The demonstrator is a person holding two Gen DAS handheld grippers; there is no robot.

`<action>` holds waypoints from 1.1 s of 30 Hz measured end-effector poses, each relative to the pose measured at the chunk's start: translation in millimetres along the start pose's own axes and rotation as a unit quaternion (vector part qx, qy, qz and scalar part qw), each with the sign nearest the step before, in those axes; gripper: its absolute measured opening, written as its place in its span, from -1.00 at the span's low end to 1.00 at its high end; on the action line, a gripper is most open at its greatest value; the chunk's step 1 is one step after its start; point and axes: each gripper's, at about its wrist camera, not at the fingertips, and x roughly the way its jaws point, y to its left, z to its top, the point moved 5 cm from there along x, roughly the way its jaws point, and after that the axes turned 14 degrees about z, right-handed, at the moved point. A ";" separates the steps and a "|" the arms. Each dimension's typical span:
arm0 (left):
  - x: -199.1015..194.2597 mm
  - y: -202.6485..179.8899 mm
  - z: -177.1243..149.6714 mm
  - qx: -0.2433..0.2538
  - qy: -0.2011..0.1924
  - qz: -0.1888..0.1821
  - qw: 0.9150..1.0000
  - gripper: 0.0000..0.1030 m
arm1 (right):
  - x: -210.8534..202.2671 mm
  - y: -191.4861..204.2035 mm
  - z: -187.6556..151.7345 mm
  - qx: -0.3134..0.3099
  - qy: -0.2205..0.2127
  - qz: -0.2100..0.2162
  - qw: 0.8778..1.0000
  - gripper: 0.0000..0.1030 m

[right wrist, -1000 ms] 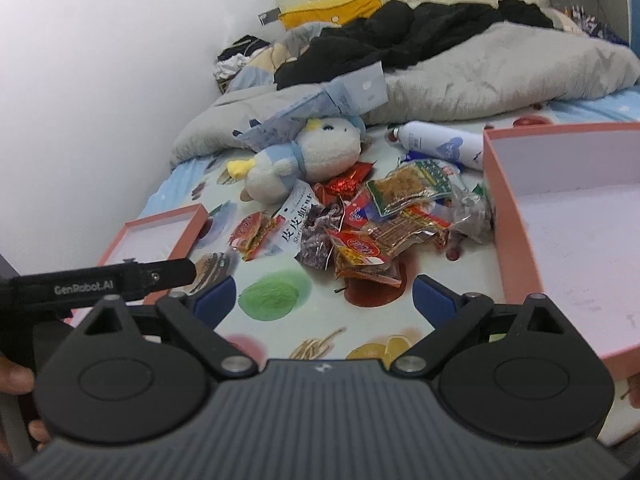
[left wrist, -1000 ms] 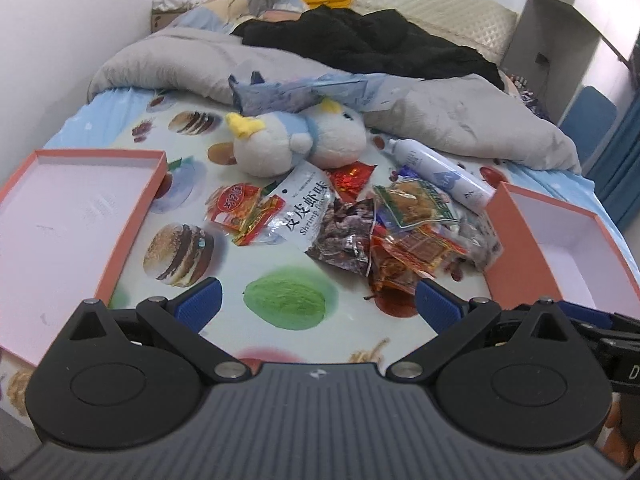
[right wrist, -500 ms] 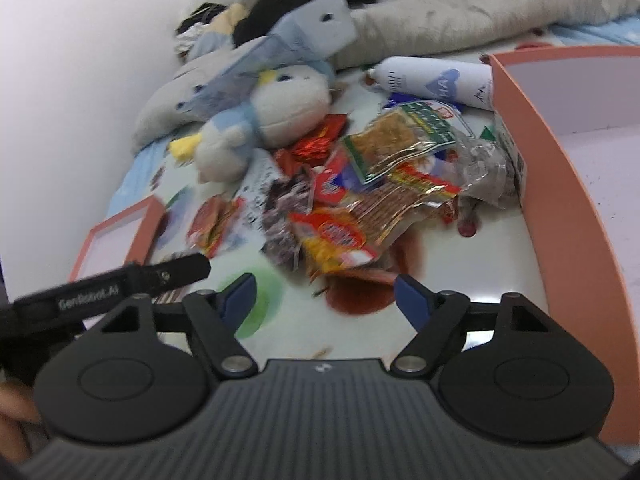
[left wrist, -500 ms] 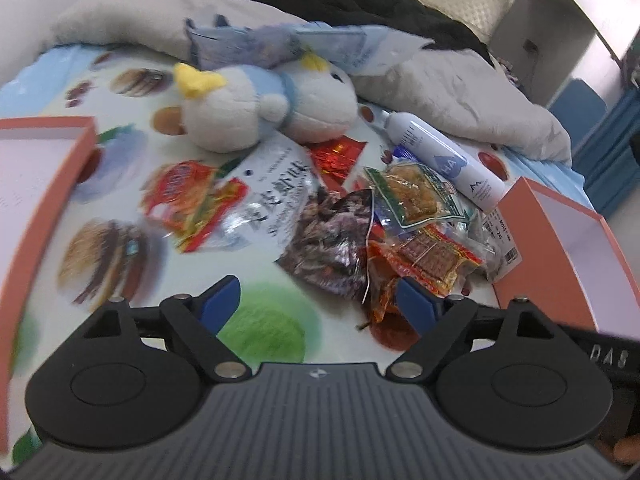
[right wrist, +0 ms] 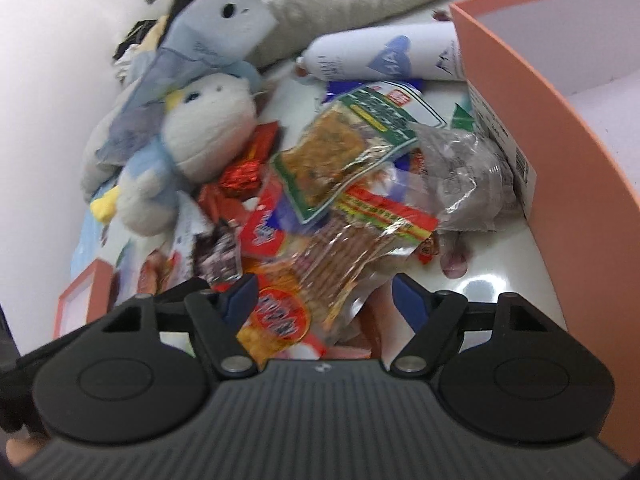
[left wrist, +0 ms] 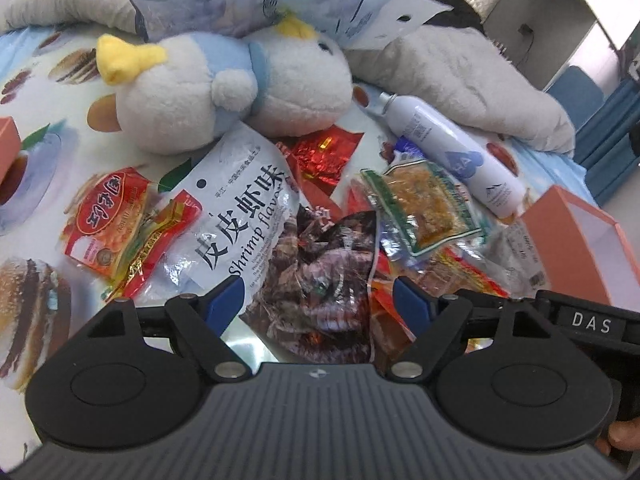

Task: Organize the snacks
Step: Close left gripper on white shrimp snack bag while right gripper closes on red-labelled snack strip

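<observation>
Where the grey quilt (left wrist: 472, 80) ends, a bed sheet printed with food pictures (left wrist: 36, 128) carries everything else. A salmon-pink box (right wrist: 560, 184) stands open at the right edge of the snack heap, its wall touching the nearest packets; a second pink box (right wrist: 84, 300) lies well apart at the left. A white-and-blue plush penguin (left wrist: 224, 92) lies on its side behind the snacks, a pale blue paper bag (left wrist: 280, 4) draped over it. A white spray bottle (left wrist: 456, 148) lies flat between the plush and the right box.

Snack heap, centre of the sheet:
- white shrimp-flavour bag (left wrist: 236, 220), leaning against the plush
- dark crinkled snack bag (left wrist: 320, 280), overlapping the shrimp bag's right edge
- green-edged packet of fried pieces (left wrist: 424, 208), on top of the heap
- clear packet of brown sticks with red label (right wrist: 352, 248)
- red-and-yellow packet (left wrist: 108, 224), left end
- red foil sweets (left wrist: 324, 156), just below the plush

Left gripper (left wrist: 318, 300): fingers closing, spread either side of the dark bag, pads not pressing it; nothing held. Right gripper (right wrist: 324, 300): fingers spread wide around the near end of the stick packet, not gripping it.
</observation>
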 end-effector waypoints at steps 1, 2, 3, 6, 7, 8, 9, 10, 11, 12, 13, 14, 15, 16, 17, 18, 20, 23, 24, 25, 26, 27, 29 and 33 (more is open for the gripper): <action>4.4 -0.8 0.9 0.000 0.002 0.002 1.000 0.65 | 2.6 -2.5 1.4 0.000 0.000 -0.003 1.000 0.45; 7.7 -0.4 1.6 -0.002 0.004 0.003 1.000 0.65 | 5.0 -4.7 2.5 -0.001 -0.001 -0.005 1.000 0.40; 11.1 -0.7 2.9 -0.005 0.005 0.002 1.000 0.65 | 7.5 -6.5 3.5 -0.002 -0.001 -0.006 1.000 0.36; 18.0 -2.7 6.1 -0.009 0.008 0.002 1.000 0.65 | 15.0 -9.5 5.6 -0.008 0.005 -0.007 1.000 0.11; 20.0 -4.1 6.8 -0.007 0.008 0.002 1.000 0.65 | 16.2 -10.3 6.2 -0.009 0.005 -0.004 1.000 0.00; 21.7 -5.9 6.7 -0.003 0.009 0.004 1.000 0.65 | 16.7 -10.6 6.9 -0.010 0.002 -0.004 1.000 -0.03; 23.8 -7.8 6.5 0.002 0.009 0.010 1.000 0.65 | 17.2 -10.2 7.5 -0.014 0.000 -0.003 1.000 -0.06; 25.5 -9.2 5.7 0.005 0.009 0.015 1.000 0.65 | 18.1 -9.5 8.0 -0.020 -0.001 -0.002 1.000 -0.14; 27.7 -10.4 4.8 0.006 0.011 0.016 1.000 0.64 | 19.0 -9.2 8.3 -0.023 -0.002 -0.002 1.000 -0.23; 30.5 -11.0 3.5 0.003 0.015 0.019 1.000 0.55 | 19.6 -9.5 8.3 -0.025 -0.002 -0.002 1.000 -0.27; 33.2 -11.5 1.8 0.001 0.019 0.023 1.000 0.49 | 20.3 -9.7 8.2 -0.025 -0.001 0.001 1.000 -0.29; 33.7 -12.3 0.8 0.000 0.018 0.025 1.000 0.46 | 20.5 -9.5 8.4 -0.025 0.000 0.002 1.000 -0.31; 33.2 -13.5 0.6 0.001 0.017 0.026 1.000 0.37 | 20.7 -8.9 9.0 -0.028 0.001 0.003 1.000 -0.31; 32.6 -14.8 0.9 0.003 0.016 0.028 0.999 0.32 | 20.7 -8.0 9.6 -0.032 0.003 0.003 0.999 -0.33; 31.8 -15.1 1.3 0.003 0.014 0.034 0.999 0.20 | 20.0 -7.1 10.3 -0.038 0.004 0.004 0.999 -0.37; 31.2 -15.3 1.5 0.005 0.013 0.037 0.999 0.11 | 18.9 -6.2 11.5 -0.042 0.004 0.006 0.999 -0.40; 29.8 -15.2 1.0 0.005 0.013 0.040 0.999 0.03 | 16.5 -4.0 12.7 -0.051 0.007 0.012 0.999 -0.49; 25.0 -16.4 -2.1 0.011 0.010 0.043 0.999 -0.08 | 14.1 1.7 12.1 -0.066 0.019 0.013 0.998 -0.56; 22.5 -15.9 -3.8 0.011 0.009 0.045 0.999 -0.10 | 12.3 3.9 12.2 -0.067 0.019 0.016 0.997 -0.58; 20.1 -15.1 -5.5 0.009 0.010 0.045 0.999 -0.13 | 9.9 6.2 11.7 -0.068 0.019 0.019 0.997 -0.61; 17.3 -13.6 -7.5 0.006 0.012 0.043 0.999 -0.14 | 7.9 8.0 10.9 -0.069 0.020 0.020 0.997 -0.63; 14.2 -12.3 -9.4 0.003 0.014 0.042 0.999 -0.14 | 5.4 10.1 9.3 -0.071 0.021 0.020 0.997 -0.63; 5.6 -9.5 -13.7 0.000 0.013 0.042 0.999 -0.15 | 0.2 13.5 4.3 -0.072 0.025 0.021 0.997 -0.64; -14.3 -4.5 -27.0 -0.008 0.012 0.037 0.999 -0.16 | -16.2 23.2 -10.8 -0.086 0.031 0.021 0.996 -0.64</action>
